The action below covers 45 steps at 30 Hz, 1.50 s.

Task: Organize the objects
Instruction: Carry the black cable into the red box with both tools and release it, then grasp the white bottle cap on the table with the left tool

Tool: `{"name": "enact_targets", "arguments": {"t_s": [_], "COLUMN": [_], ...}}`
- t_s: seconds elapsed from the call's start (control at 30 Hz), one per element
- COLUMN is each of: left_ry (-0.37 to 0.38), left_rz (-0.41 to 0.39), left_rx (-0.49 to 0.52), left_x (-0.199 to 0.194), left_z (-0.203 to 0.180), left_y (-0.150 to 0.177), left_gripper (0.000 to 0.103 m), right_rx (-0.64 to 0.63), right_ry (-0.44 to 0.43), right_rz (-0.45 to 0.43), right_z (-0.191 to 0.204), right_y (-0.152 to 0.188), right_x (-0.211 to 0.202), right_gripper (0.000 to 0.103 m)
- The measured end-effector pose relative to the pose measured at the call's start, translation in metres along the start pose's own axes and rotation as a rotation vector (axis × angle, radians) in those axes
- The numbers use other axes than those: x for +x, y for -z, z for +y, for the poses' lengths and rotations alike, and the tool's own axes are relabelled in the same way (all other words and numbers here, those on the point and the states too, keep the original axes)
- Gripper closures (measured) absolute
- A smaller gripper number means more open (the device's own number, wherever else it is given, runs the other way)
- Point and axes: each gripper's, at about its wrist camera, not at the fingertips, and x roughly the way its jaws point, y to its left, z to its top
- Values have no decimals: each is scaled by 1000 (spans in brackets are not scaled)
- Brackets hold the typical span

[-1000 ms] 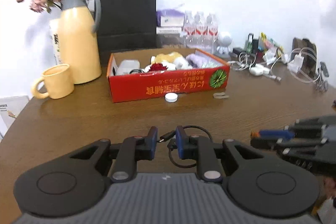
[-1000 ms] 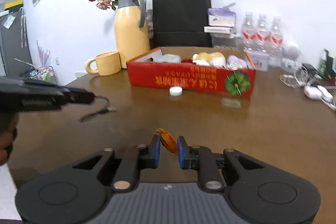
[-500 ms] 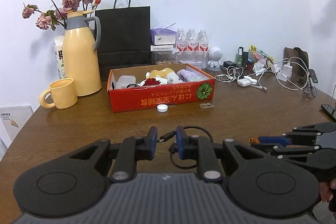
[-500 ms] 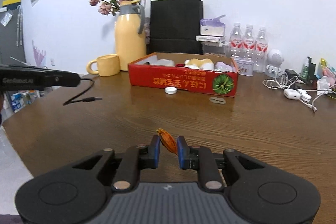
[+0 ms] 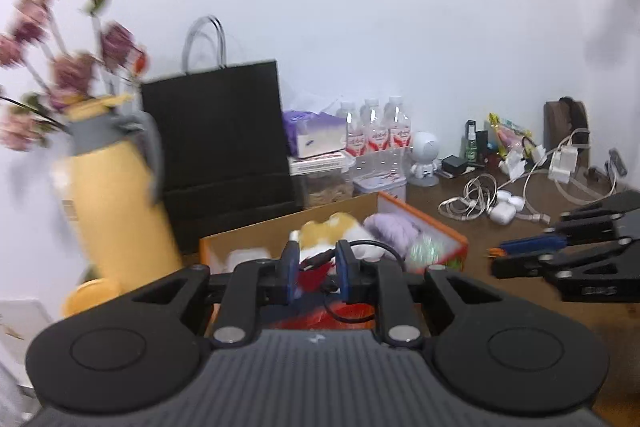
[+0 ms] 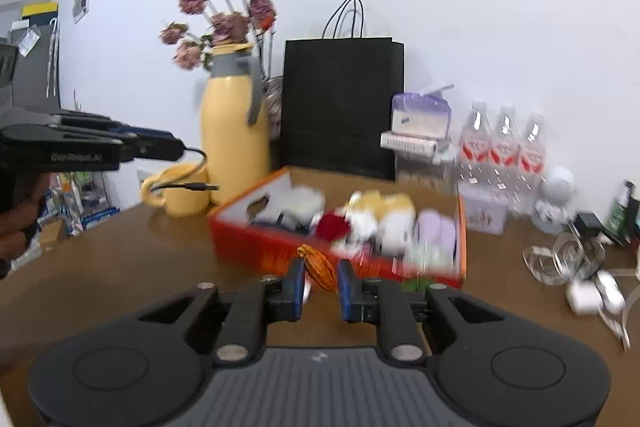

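Observation:
My left gripper (image 5: 317,269) is shut on a black USB cable (image 5: 370,249); its plug (image 6: 196,186) hangs from the gripper in the right wrist view. It is held in the air above the near edge of the red cardboard box (image 5: 440,227). My right gripper (image 6: 319,277) is shut on a small orange object (image 6: 318,267), raised in front of the box (image 6: 256,247). The right gripper also shows at the right of the left wrist view (image 5: 496,254). The box holds a yellow-white plush (image 6: 380,207), a red item (image 6: 330,225) and a purple item (image 6: 436,231).
A yellow thermos (image 6: 232,131) with dried flowers and a yellow mug (image 6: 180,193) stand left of the box. A black paper bag (image 6: 340,107), water bottles (image 6: 504,147), a white robot figure (image 5: 426,151) and tangled chargers (image 5: 508,203) line the back and right of the brown table (image 6: 120,267).
Both grippers have risen and moved forward toward the red box, each still holding its item. The left gripper now looks down into the box from above its near edge.

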Motion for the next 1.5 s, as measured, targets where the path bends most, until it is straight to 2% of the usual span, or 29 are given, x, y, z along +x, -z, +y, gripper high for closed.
{"name": "enact_targets", "arguments": {"t_s": [0.07, 0.13, 0.23, 0.3, 0.33, 0.4, 0.43, 0.47, 0.53, 0.57, 0.63, 0.73, 0.77, 0.8, 0.87, 0.93, 1.03, 1.1, 1.13, 1.27, 1.37, 1.5], "left_ry": [54, 64, 71, 106, 116, 140, 142, 137, 123, 108, 85, 43, 17, -17, -106, -141, -92, -59, -52, -106, -100, -126], "left_rz": [45, 80, 171, 219, 230, 260, 265, 260, 245, 234, 208, 149, 131, 116, 79, 62, 68, 81, 79, 88, 112, 93], "left_rx": [-24, -13, -68, -94, -109, -123, -126, -123, -111, -114, -132, -140, -134, -122, -85, -55, -108, -154, -169, -235, -267, -241], "left_x": [37, 79, 141, 172, 181, 194, 195, 193, 186, 179, 162, 126, 112, 95, 57, 23, -34, -74, -93, -158, -189, -213], "left_z": [6, 6, 11, 9, 9, 8, 8, 9, 10, 12, 18, 20, 18, 14, 1, -13, -30, -41, -46, -67, -74, -78], "left_y": [-14, -17, -9, 2, 7, 16, 19, 21, 20, 17, 9, -5, -7, -6, 6, 24, 60, 87, 99, 136, 151, 155], "left_gripper": [83, 83, 83, 82, 79, 63, 58, 53, 50, 47, 44, 33, 27, 22, 21, 20, 13, 4, 4, 1, 1, 0], "right_rx": [33, 111, 191, 216, 227, 238, 233, 237, 246, 237, 213, 196, 195, 188, 177, 180, 195, 200, 195, 209, 220, 132], "right_ry": [-3, -21, -28, -24, -19, 27, 47, 65, 72, 75, 93, 102, 102, 101, 102, 105, 110, 130, 141, 154, 133, 132], "right_rz": [20, 75, 172, 239, 266, 270, 261, 245, 207, 188, 162, 133, 125, 119, 99, 85, 96, 97, 94, 100, 126, 162], "right_z": [-20, -44, -66, -74, -77, -81, -83, -84, -86, -85, -84, -78, -74, -70, -61, -49, -27, -6, 5, 37, 56, 83], "right_y": [-24, -39, -46, -43, -39, -33, -32, -33, -37, -40, -46, -52, -52, -51, -41, -22, 14, 39, 51, 90, 109, 119], "right_x": [34, 73, 128, 159, 170, 182, 182, 179, 167, 158, 143, 120, 109, 98, 73, 45, 4, -26, -42, -96, -125, -152], "right_gripper": [85, 85, 85, 84, 84, 83, 83, 76, 62, 58, 56, 43, 43, 43, 39, 35, 34, 29, 26, 20, 19, 16]}}
